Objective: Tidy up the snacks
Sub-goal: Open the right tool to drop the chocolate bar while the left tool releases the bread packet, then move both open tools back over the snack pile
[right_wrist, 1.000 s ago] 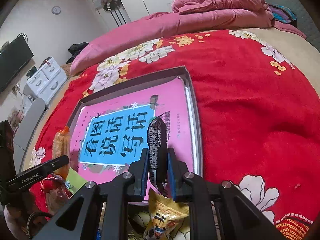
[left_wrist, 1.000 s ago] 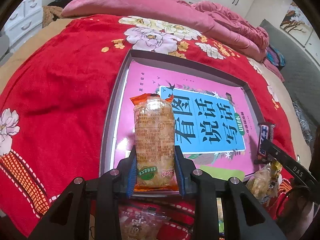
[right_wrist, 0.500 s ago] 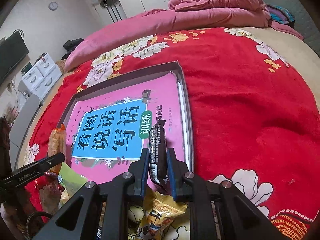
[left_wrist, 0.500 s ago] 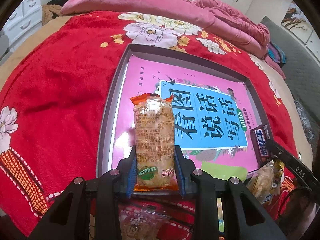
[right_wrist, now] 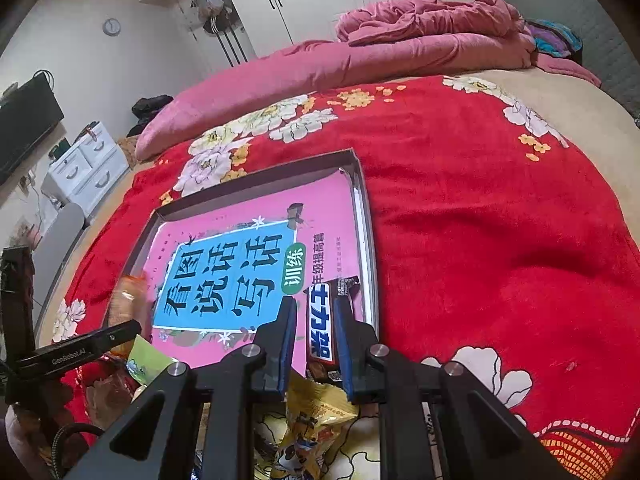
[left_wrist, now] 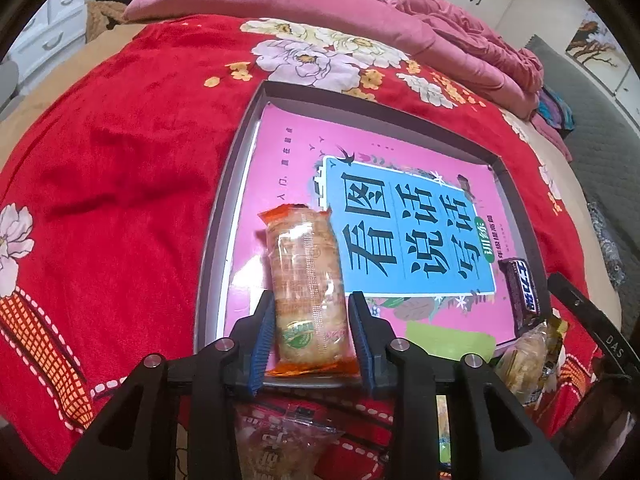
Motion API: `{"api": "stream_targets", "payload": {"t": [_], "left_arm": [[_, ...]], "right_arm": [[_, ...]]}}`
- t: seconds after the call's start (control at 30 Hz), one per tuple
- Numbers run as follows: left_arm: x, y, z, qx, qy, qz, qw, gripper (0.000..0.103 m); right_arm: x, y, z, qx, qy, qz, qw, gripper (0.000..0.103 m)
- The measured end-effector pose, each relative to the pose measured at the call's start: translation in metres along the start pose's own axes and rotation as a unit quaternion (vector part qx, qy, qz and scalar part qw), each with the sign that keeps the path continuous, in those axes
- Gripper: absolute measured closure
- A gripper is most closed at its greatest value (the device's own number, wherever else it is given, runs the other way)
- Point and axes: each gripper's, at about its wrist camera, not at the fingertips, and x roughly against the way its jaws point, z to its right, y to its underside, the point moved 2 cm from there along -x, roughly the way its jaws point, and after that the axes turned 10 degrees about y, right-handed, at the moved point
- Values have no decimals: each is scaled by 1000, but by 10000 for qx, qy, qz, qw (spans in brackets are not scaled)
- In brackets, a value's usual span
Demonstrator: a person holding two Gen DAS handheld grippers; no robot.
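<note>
My left gripper (left_wrist: 312, 328) has just been opening its jaws, the cracker pack (left_wrist: 306, 280) lying between them in the tray (left_wrist: 224, 216) on the bed. My right gripper (right_wrist: 316, 340) clenches a chocolate bar (right_wrist: 320, 320) over the tray's right edge.

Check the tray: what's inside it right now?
A pink book with a blue title panel covers nearly the whole tray floor. On it lie an orange-ended cracker pack between the left gripper's jaws, and a dark candy bar. Anything beneath the book is hidden.
</note>
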Motion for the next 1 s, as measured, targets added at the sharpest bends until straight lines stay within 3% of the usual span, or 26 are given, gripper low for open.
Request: {"api": "stream_targets", "payload": {"t": [0.17, 1.0], "left_arm": [[4, 0, 2, 17, 82, 42, 10000, 60], [48, 5, 25, -202, 558, 372, 9975, 32]], "right_arm": [[7, -1, 1, -29, -109, 120, 9999, 72], [41, 0, -2, 7, -376, 737, 9966, 46]]}}
